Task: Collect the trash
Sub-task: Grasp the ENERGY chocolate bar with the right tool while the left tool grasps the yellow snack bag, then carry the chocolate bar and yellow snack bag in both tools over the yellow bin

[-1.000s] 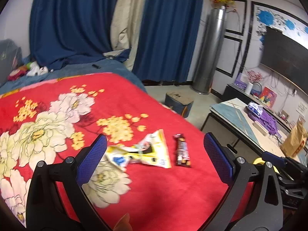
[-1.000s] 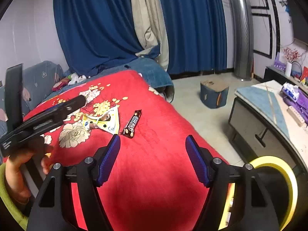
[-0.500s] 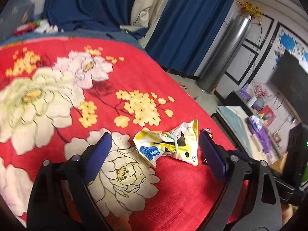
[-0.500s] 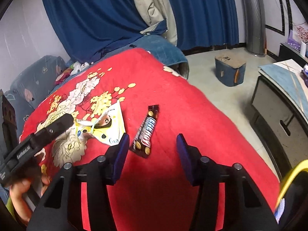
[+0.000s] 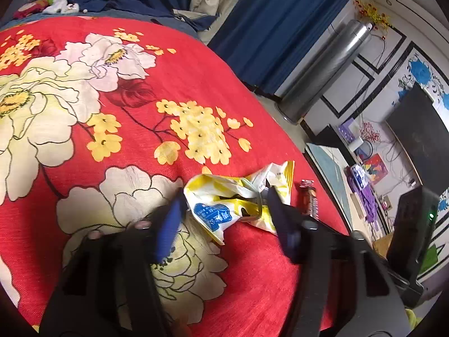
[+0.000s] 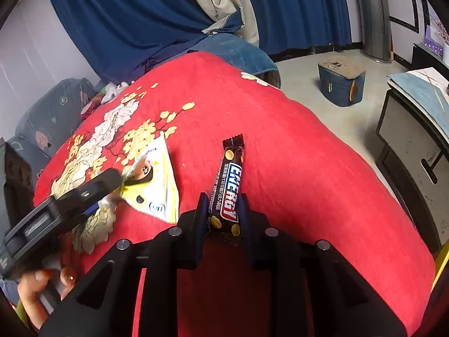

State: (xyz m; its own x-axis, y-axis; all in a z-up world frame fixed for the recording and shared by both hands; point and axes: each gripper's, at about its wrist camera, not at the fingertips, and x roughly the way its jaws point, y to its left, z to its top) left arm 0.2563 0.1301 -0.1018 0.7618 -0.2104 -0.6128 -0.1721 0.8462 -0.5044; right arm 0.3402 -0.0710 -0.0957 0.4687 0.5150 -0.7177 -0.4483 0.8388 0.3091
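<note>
A crumpled yellow and white snack wrapper (image 5: pixel 235 205) lies on the red flowered blanket (image 5: pixel 140 112). My left gripper (image 5: pixel 224 199) straddles it, jaws partly closed, pads touching its two ends. The wrapper also shows in the right wrist view (image 6: pixel 157 185). A dark "ENERGY" bar wrapper (image 6: pixel 228 193) lies beside it, and shows in the left wrist view (image 5: pixel 308 199). My right gripper (image 6: pixel 223 207) has its jaws closed in on the bar's near end, pads against both sides.
The blanket (image 6: pixel 308 182) drops off at its right edge to a grey floor. A blue stool (image 6: pixel 341 87) stands on the floor. A low table (image 6: pixel 415 118) stands at right. Blue curtains (image 6: pixel 140 14) hang behind. A yellow ring (image 6: pixel 442 261) shows at the right edge.
Both grippers moved forward and down onto the blanket. The left jaws narrowed around the yellow wrapper. The right jaws closed in on the energy bar wrapper.
</note>
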